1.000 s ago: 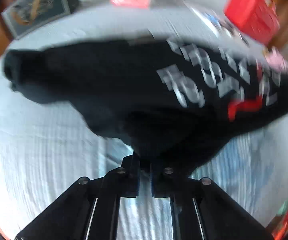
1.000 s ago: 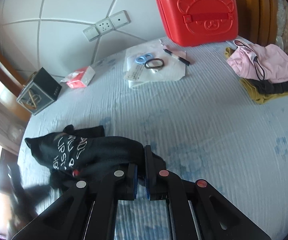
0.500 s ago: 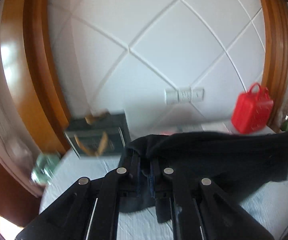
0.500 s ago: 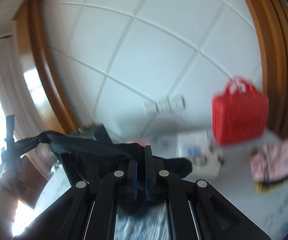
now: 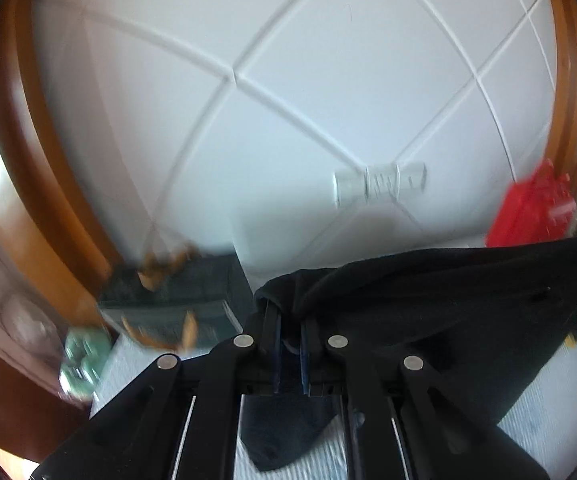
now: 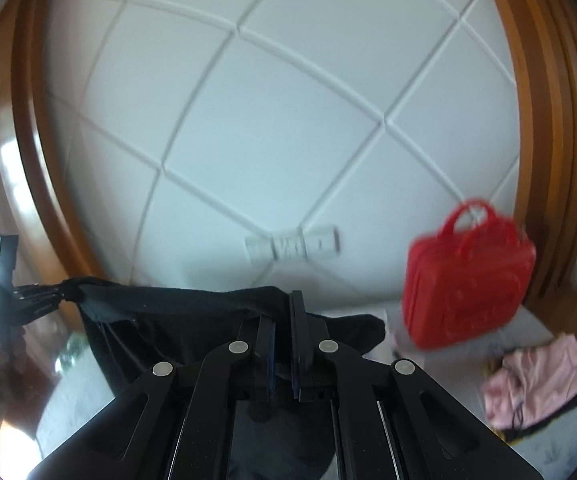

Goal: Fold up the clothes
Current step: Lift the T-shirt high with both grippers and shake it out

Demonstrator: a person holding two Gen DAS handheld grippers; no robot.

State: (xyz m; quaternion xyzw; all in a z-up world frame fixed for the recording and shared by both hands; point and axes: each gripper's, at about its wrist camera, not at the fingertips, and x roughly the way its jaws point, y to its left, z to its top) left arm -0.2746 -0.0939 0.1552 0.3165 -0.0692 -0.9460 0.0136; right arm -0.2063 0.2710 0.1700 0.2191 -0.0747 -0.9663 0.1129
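A black garment [image 5: 440, 304] hangs in the air, stretched between my two grippers above the bed. My left gripper [image 5: 290, 320] is shut on one corner of its upper edge, and the cloth runs off to the right and droops below. My right gripper [image 6: 284, 312] is shut on the other corner of the black garment [image 6: 160, 320]. In the right wrist view the left gripper [image 6: 28, 296] shows at the far left, holding the taut edge. The printed front of the garment is hidden.
A red case [image 6: 468, 276] stands on the bed by the padded white headboard [image 6: 288, 120]. A pile of pink and dark clothes [image 6: 536, 380] lies at the right. A dark box [image 5: 176, 300] sits at the left, near the wooden frame [image 5: 28, 200].
Both grippers have risen from the bed with the black garment, lifting it off the sheet and spreading it between them. The views have tilted up from the bed to the headboard.
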